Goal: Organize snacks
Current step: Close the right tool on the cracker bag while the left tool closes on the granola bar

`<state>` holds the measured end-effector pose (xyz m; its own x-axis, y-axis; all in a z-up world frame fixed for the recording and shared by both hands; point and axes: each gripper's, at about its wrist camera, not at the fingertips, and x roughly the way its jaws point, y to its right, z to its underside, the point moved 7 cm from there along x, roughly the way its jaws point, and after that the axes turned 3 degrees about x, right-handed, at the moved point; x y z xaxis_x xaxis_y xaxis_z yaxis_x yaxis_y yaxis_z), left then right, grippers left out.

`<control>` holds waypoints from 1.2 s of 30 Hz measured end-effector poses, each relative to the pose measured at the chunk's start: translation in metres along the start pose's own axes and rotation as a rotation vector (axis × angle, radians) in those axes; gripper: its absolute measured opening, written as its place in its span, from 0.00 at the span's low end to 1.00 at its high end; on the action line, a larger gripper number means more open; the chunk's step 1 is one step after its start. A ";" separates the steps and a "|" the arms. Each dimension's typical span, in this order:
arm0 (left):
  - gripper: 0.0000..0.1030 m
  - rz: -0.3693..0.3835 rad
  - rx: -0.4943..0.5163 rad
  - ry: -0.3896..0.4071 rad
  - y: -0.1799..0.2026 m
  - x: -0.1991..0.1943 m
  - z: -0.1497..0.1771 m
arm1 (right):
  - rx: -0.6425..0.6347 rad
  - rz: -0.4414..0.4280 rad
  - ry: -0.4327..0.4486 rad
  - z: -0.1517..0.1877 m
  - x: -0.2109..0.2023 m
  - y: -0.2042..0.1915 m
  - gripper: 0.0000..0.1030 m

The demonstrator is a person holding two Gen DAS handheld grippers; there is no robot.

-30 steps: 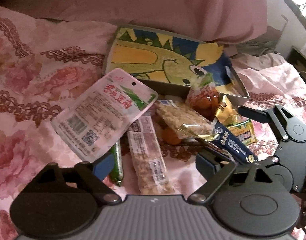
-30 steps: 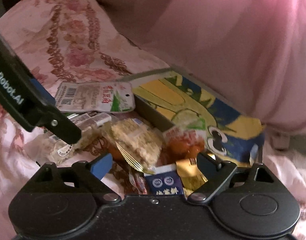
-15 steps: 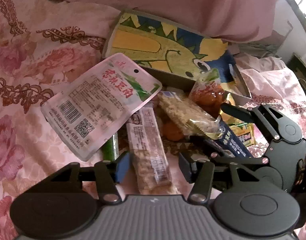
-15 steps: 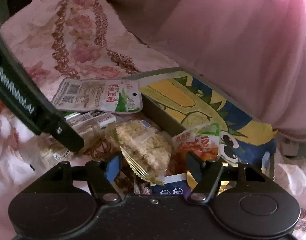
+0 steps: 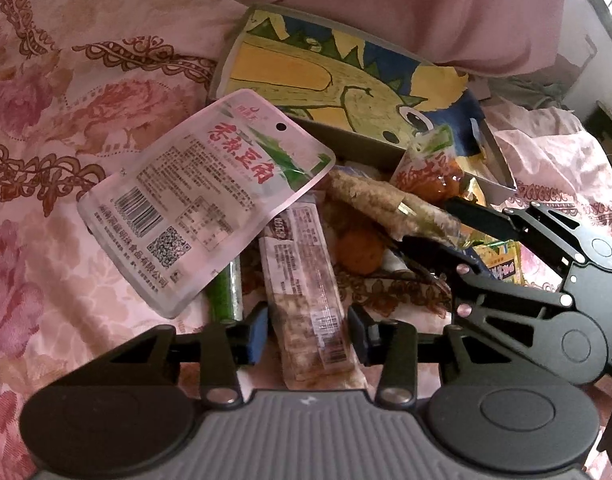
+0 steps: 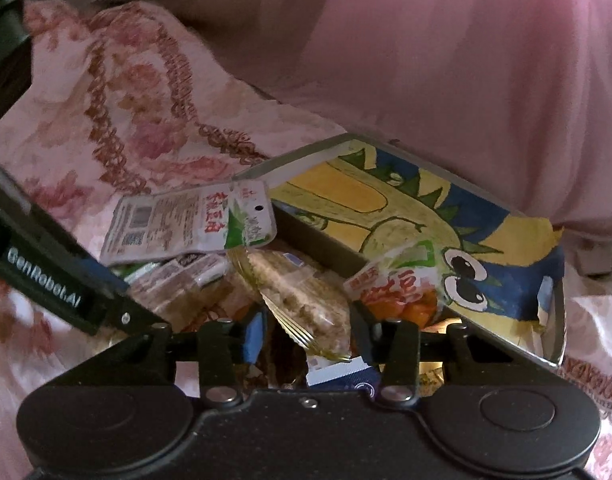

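Two grippers work the same snack pile, each seen from its own camera. At the bottom centre of the left wrist view, the left gripper [image 5: 308, 330] has its blue-padded fingers narrowed against both long edges of a clear-wrapped nut bar [image 5: 306, 300]; the pads appear to touch the wrapper, and the bar lies flat on the floral bedspread [image 5: 46, 120]. Just left of the bar lies a green stick snack [image 5: 225, 295], partly under a large white pouch [image 5: 204, 204] with red lettering and a barcode.

At the right of that same view, the right gripper [image 5: 452, 226] appears from outside, its black fingers pinching the end of a rice cracker pack [image 5: 390, 204], which stands lifted off the heap. The right wrist view shows this grip from behind: the right gripper [image 6: 306, 330] is closed on the cracker pack [image 6: 302, 300], gold-edged seal toward the camera. Only here does a navy packet [image 6: 342, 376] show below the fingers, and the left tool's black body, lettered white, crosses the left edge.

Beyond the pile in both views sits the dinosaur-print box [image 5: 346, 76], lid side tilted up, with an orange-filled bag [image 5: 426, 172] leaning at its near wall. An orange round snack [image 5: 358, 250] and a yellow packet [image 5: 502, 260] show only in the left view.
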<state>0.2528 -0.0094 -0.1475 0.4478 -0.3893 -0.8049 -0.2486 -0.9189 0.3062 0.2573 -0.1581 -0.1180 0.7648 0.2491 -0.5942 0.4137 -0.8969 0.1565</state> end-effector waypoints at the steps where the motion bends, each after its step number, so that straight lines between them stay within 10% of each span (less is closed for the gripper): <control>1: 0.45 0.000 0.001 0.000 0.000 0.000 0.000 | 0.010 0.002 0.001 -0.001 0.001 0.001 0.45; 22: 0.48 0.000 -0.001 -0.016 -0.002 0.013 -0.004 | -0.015 0.029 -0.027 -0.007 0.039 -0.001 0.53; 36: 0.43 0.015 -0.007 -0.018 0.002 0.007 -0.003 | -0.094 0.060 -0.043 -0.006 0.026 -0.013 0.31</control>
<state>0.2578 -0.0143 -0.1510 0.4287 -0.4022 -0.8090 -0.2495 -0.9133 0.3219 0.2747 -0.1380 -0.1303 0.7686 0.1780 -0.6145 0.4134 -0.8712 0.2647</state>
